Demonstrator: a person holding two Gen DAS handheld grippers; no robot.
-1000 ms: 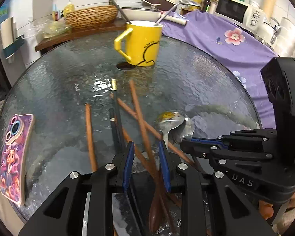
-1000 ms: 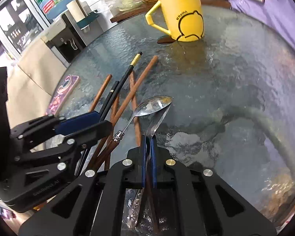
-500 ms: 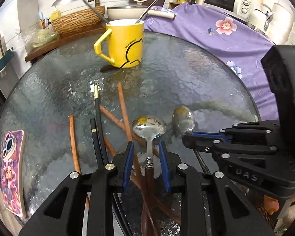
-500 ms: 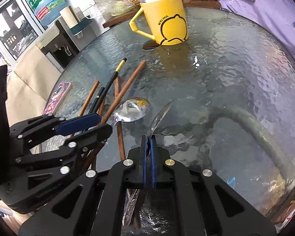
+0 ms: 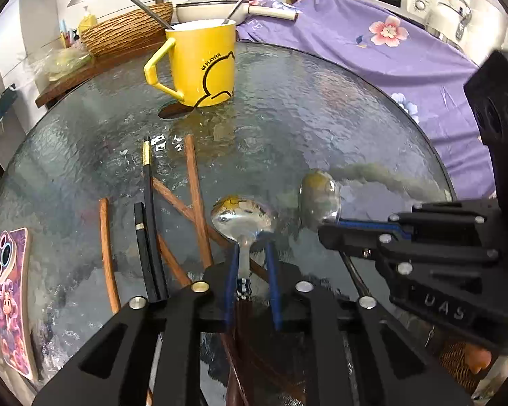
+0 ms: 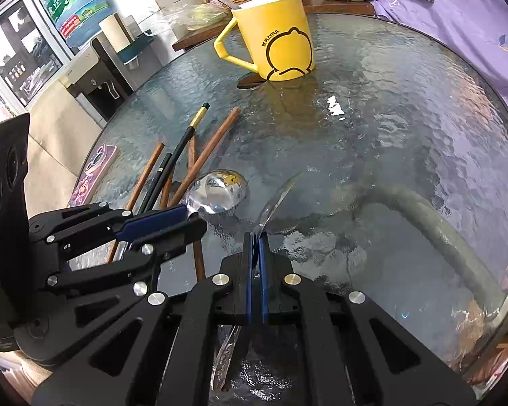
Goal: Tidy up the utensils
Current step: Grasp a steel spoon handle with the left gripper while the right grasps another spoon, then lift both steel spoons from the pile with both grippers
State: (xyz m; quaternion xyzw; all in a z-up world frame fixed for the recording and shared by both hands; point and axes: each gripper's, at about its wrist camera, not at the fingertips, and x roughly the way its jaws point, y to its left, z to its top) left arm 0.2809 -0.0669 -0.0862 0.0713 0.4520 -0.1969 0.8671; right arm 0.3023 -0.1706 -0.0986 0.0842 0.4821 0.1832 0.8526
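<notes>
gripping spoon edge-on, right tool clamped; left tool apart around second spoon, handle hidden.

Left tool: jaws parted a little, blue pads on either side of a spoon neck, gap visible on the right pad; low over the bench, pointing forward. Right tool: pads pressed together on a second spoon, bowl sticking out ahead of the tips, handle trailing back under the body. Tools side by side, close together.
</notes>
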